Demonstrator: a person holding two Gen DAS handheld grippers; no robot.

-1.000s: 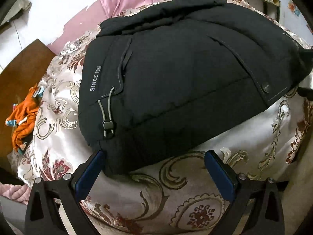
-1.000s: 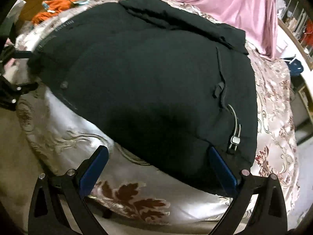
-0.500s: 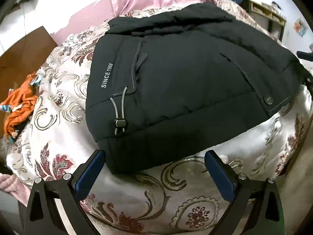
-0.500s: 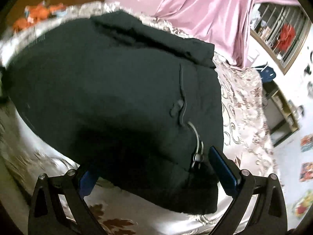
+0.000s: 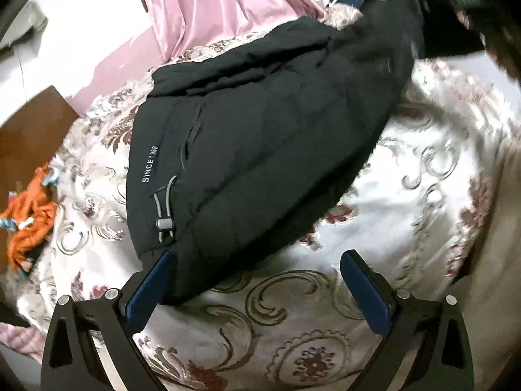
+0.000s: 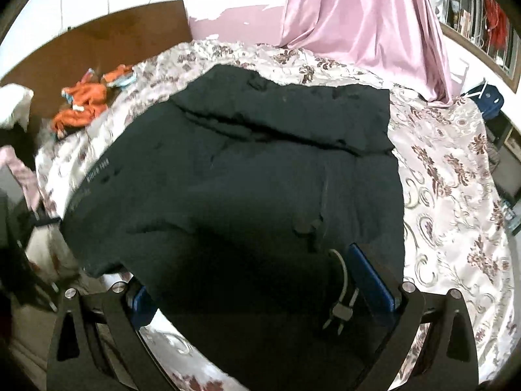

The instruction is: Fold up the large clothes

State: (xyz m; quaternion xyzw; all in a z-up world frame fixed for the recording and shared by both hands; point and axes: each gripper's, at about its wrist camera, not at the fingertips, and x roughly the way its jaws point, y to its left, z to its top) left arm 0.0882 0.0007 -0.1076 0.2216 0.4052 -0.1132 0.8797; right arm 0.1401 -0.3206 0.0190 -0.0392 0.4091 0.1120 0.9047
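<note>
Black padded jacket [image 6: 247, 195] with white "SINCE 1988" lettering lies across the shiny floral-patterned satin bedspread [image 5: 433, 176], hem end toward both grippers, collar end toward the pink satin curtain [image 6: 368, 16]. Change since half a second back: right gripper [image 6: 263, 280] has pushed in over the hem, and jacket fabric now fills the gap between its blue-padded fingers [image 6: 368, 280], with the grey drawcord and toggle [image 6: 340, 306] sitting just inside the right finger; fingers look wide apart, not yet pinched on cloth. From the left wrist view the jacket's far side reads lifted and motion-blurred, swung up off the bedspread compared with a moment ago, so a fold looks to be starting from that side, though what lifts it is not clear. Left gripper [image 5: 257, 280] fingers spread wide, left pad [image 5: 149, 283] touching the jacket's near hem corner, right pad over bare bedspread, nothing gripped. Judgement: early in the fold, corner grasps being set up, no clean fold line laid yet. Edges: near hem corner by the other drawcord toggle [image 5: 164, 223] is free and reachable; bedspread drops off near the grippers. Room: bare bedspread beside the jacket on the curtain side gives space to lay a fold; orange crumpled garment [image 6: 84, 101] near the brown wooden headboard [image 6: 97, 45] is well apart from the jacket, no obstruction.
</note>
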